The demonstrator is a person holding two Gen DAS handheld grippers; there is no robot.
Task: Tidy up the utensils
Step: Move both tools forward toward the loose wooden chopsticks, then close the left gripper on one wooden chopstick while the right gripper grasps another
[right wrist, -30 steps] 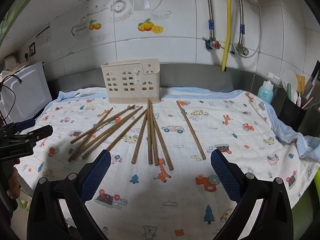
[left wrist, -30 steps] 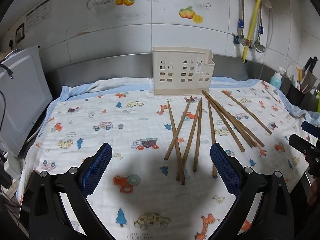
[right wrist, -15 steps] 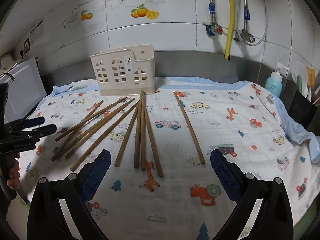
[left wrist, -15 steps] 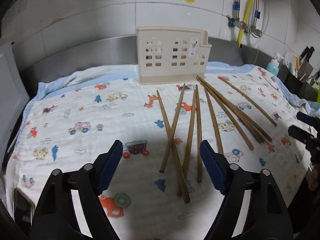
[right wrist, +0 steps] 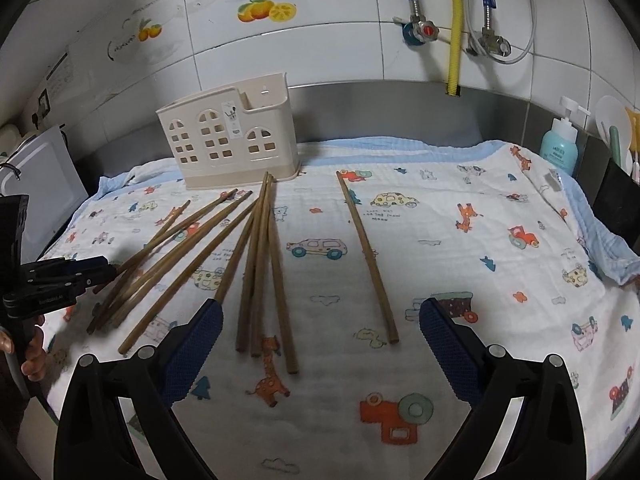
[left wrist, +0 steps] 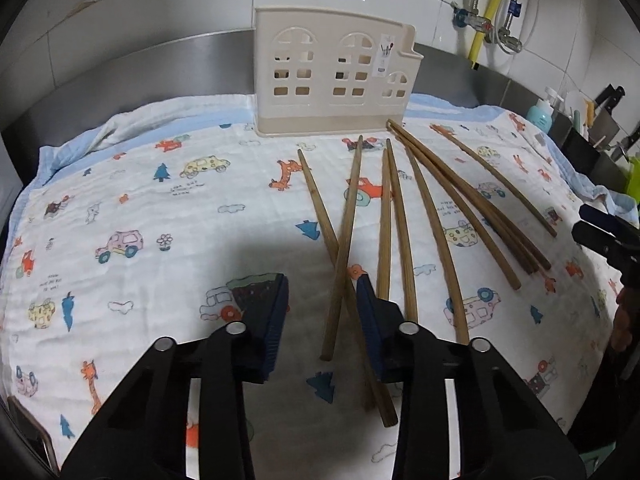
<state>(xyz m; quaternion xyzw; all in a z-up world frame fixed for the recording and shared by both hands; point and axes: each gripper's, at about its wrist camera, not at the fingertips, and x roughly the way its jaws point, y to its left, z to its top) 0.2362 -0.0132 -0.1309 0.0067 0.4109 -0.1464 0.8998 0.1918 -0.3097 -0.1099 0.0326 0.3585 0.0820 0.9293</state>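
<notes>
Chopsticks [left wrist: 404, 220] are lying loose on the printed cloth [left wrist: 132, 184] that is covering the counter, and I am working over them with a gripper in each hand.

Nearest to me, my left gripper [left wrist: 322, 286] is pointing down at the left end of the spread. Its jaws have just been closing and are now standing narrow. Two crossed chopsticks [left wrist: 340, 256] are lying between the blue pads [left wrist: 272, 320]. The right pad is sitting close against one stick, but I cannot tell from this angle whether it is actually pressing on it; the left pad is standing clear of the wood.

My right gripper [right wrist: 320, 314] is hanging over the other side of the spread with its jaws standing wide. A cluster of three chopsticks [right wrist: 262, 280] is ending between its pads without touching either one. A single chopstick [right wrist: 366, 256] is lying apart to the right of that cluster, just inside the right pad.

Farther out, the remaining sticks are fanning toward the wall, their far tips converging near the base of the cream utensil holder [left wrist: 334, 76]. The holder is standing upright at the back edge of the cloth, against the steel backsplash [left wrist: 132, 64], with its arched cut-outs facing me.
</notes>
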